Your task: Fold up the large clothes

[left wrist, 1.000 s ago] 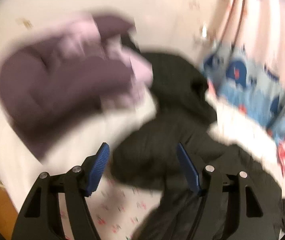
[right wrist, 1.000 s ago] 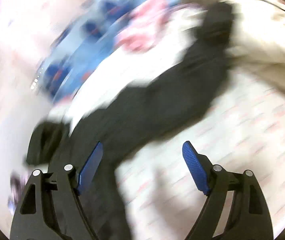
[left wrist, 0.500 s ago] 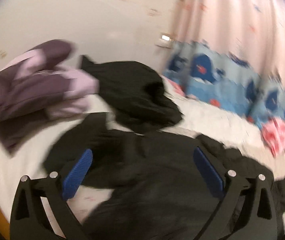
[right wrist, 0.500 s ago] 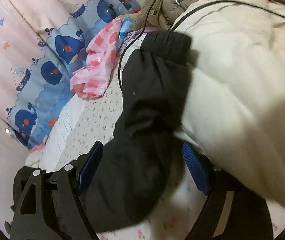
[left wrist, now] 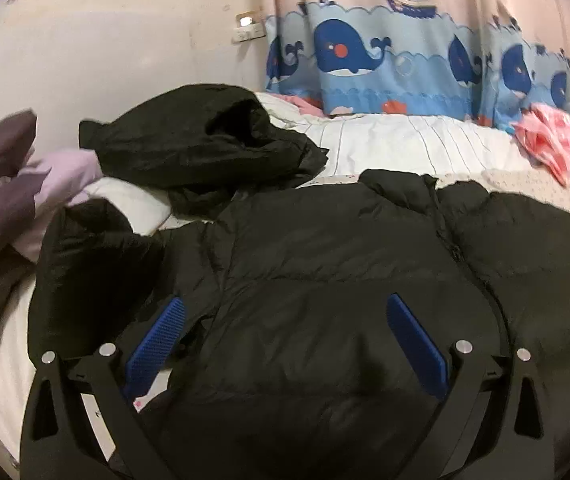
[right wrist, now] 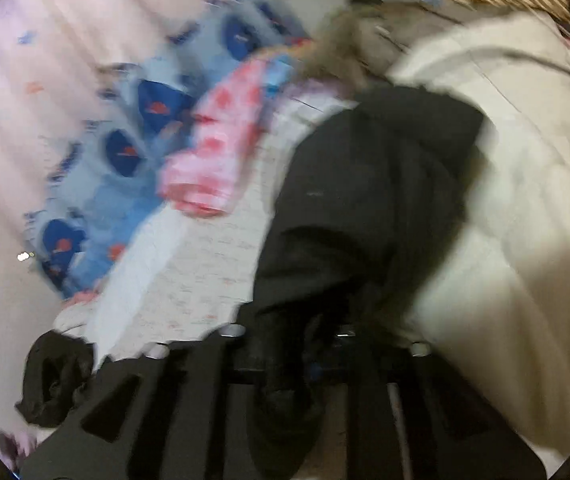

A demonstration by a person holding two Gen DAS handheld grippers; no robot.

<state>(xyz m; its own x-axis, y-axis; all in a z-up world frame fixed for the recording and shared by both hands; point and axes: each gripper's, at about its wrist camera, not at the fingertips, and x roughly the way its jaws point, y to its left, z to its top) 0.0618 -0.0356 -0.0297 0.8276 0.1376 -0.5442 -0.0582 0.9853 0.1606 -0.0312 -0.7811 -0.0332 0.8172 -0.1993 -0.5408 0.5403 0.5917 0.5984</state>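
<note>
Obs.: The black quilted puffer jacket (left wrist: 325,280) lies spread face-up across the white floral-print bedsheet (left wrist: 533,184), zip running down the right of centre, collar toward the whale-print curtain (left wrist: 365,60). One sleeve is bunched at the jacket's left edge, near the purple-and-lilac padded garment (left wrist: 9,196). A second black garment (left wrist: 205,140) sits heaped beyond the collar, apart from the folding job.

Your left gripper (left wrist: 285,344) hovers low over the jacket's chest panel, jaws spread wide, blue pads clear of the fabric, nothing held.

Your right gripper (right wrist: 309,364) is drawn nearly closed, and dark cloth runs down between the fingers; it looks to have pinched the jacket's right sleeve (right wrist: 365,200), which lies against the cream quilted coat (right wrist: 525,240). The view is motion-blurred, so the exact grip is uncertain.

Handling, judged: padded fill, so bulky but light; soft, no stiffness to hold a crease; the shell looks smooth and probably slippery. Expect trapped air to spring folds back open.

Where to grip: take seams, cuffs, hem or shoulder line, where the fabric is doubled and thinner. Avoid pinching a fat quilted cell; it will likely slide out. For your left, the bunched sleeve's cuff is the likely hold.
</note>
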